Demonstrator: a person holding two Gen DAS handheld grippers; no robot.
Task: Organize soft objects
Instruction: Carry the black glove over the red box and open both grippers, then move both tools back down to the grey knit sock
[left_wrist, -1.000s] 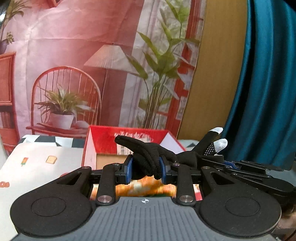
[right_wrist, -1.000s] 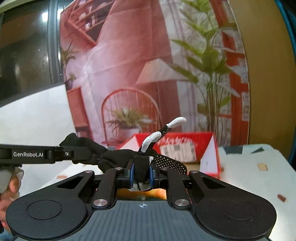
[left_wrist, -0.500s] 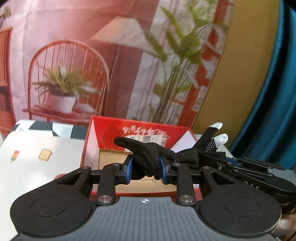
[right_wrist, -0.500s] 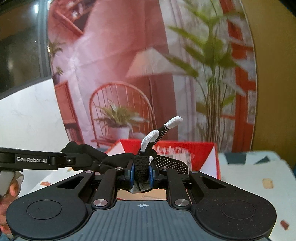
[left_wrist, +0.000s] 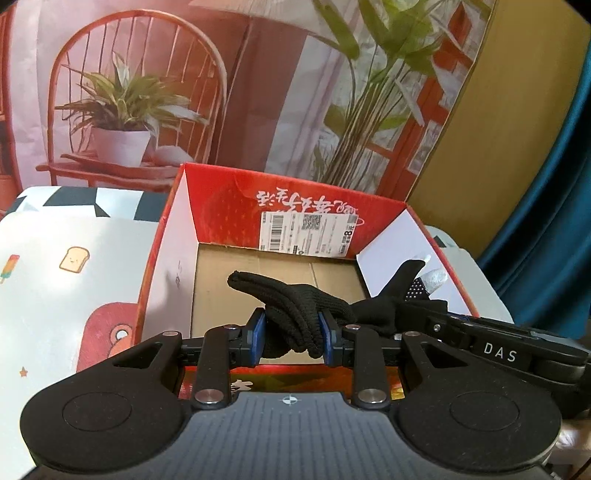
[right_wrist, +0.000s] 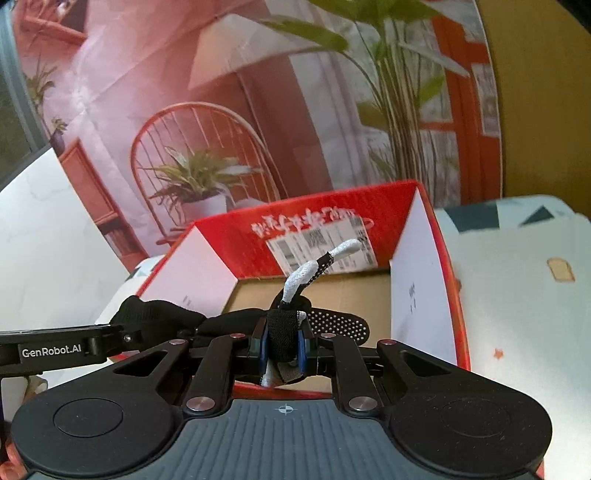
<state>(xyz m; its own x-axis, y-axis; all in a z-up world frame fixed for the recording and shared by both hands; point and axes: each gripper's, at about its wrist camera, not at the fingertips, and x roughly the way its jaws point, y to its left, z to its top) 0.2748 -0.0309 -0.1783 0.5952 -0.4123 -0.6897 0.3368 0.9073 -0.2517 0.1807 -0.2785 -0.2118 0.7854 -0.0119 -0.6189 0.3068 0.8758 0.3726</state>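
Observation:
A black knit glove (left_wrist: 295, 299) with white fingertips is stretched between my two grippers above an open red cardboard box (left_wrist: 177, 258). My left gripper (left_wrist: 290, 338) is shut on the glove's cuff end. My right gripper (right_wrist: 282, 345) is shut on the finger end of the glove (right_wrist: 332, 323), whose white tips stick up. The right gripper also shows at the right of the left wrist view (left_wrist: 495, 350). The box (right_wrist: 421, 295) has a brown cardboard floor, and the glove hangs over its near part.
The box stands on a table with a white cartoon-print cloth (left_wrist: 74, 266). A printed backdrop of a chair and plants (left_wrist: 147, 92) hangs behind it. A teal curtain (left_wrist: 554, 221) is at the right. A white wall (right_wrist: 44, 240) is at the left.
Both grippers have moved forward and tipped down with the glove. The box now shows its open inside below the glove.

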